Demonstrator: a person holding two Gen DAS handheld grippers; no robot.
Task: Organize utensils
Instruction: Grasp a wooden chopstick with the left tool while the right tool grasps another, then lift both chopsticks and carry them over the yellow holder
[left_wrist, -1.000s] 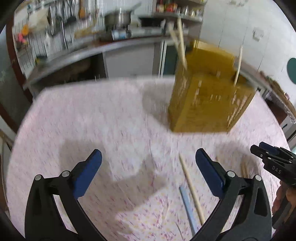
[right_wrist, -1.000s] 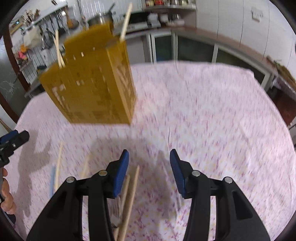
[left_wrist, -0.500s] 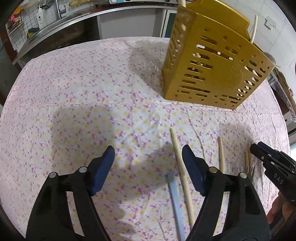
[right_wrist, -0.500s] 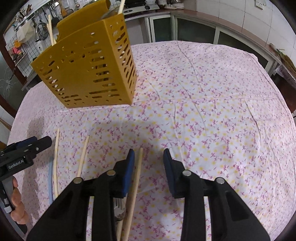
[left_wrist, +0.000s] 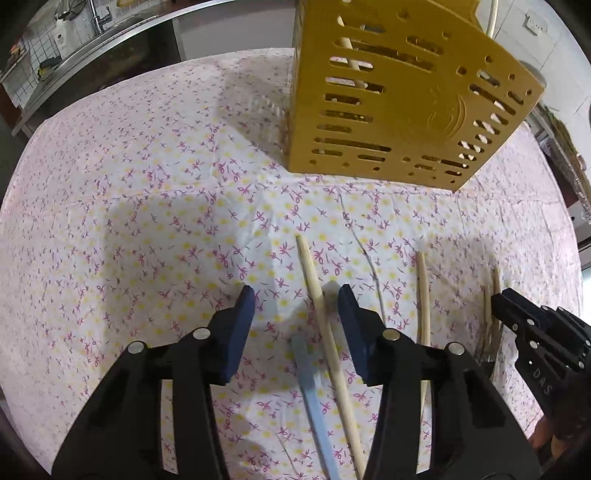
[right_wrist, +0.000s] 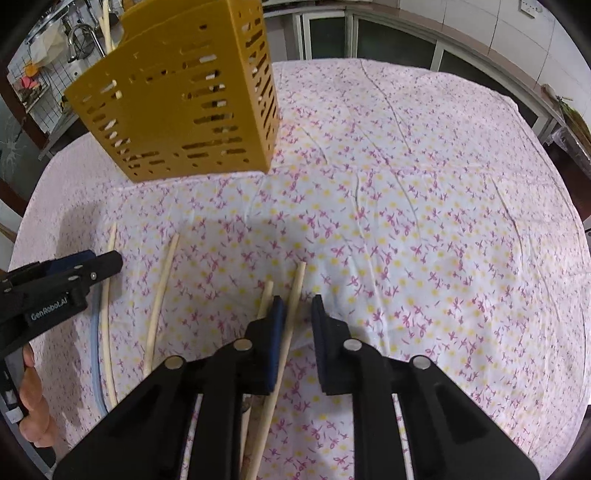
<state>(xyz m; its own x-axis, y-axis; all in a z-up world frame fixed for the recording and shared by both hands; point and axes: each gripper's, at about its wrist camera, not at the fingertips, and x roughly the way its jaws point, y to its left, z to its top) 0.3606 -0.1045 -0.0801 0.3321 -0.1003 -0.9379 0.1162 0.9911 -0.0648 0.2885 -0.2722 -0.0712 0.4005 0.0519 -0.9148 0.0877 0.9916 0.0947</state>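
A pale wooden chopstick (left_wrist: 325, 328) lies on the flowered tablecloth (left_wrist: 147, 221), running from near to far between the spread jaws of the left gripper (left_wrist: 295, 306), closer to the right jaw than the left. Just left of it, also within the gap, lies a light blue utensil handle (left_wrist: 314, 398) (what kind of utensil cannot be told). The left gripper is released and grasps nothing. To the right, outside its jaws, rests a second chopstick (left_wrist: 423, 302), and farther right a pair of chopsticks (left_wrist: 493, 306) next to the right gripper.

In the right wrist view, the right gripper (right_wrist: 297, 304) has its jaws parted narrowly with a long chopstick (right_wrist: 288, 332) passing through the gap, close against the left jaw; whether the pads touch it cannot be told. A shorter chopstick (right_wrist: 265, 297) lies just left of that jaw. This view also shows the left gripper (right_wrist: 103, 264) from the side at the near left.

The yellow slotted utensil holder (left_wrist: 399, 99) stands at the far side of the cloth, well apart from both grippers, with chopsticks already upright inside. Only the left wrist view shows an embossed emblem on its face; only the right wrist view shows the glass-fronted cabinets (right_wrist: 369, 40) behind the table
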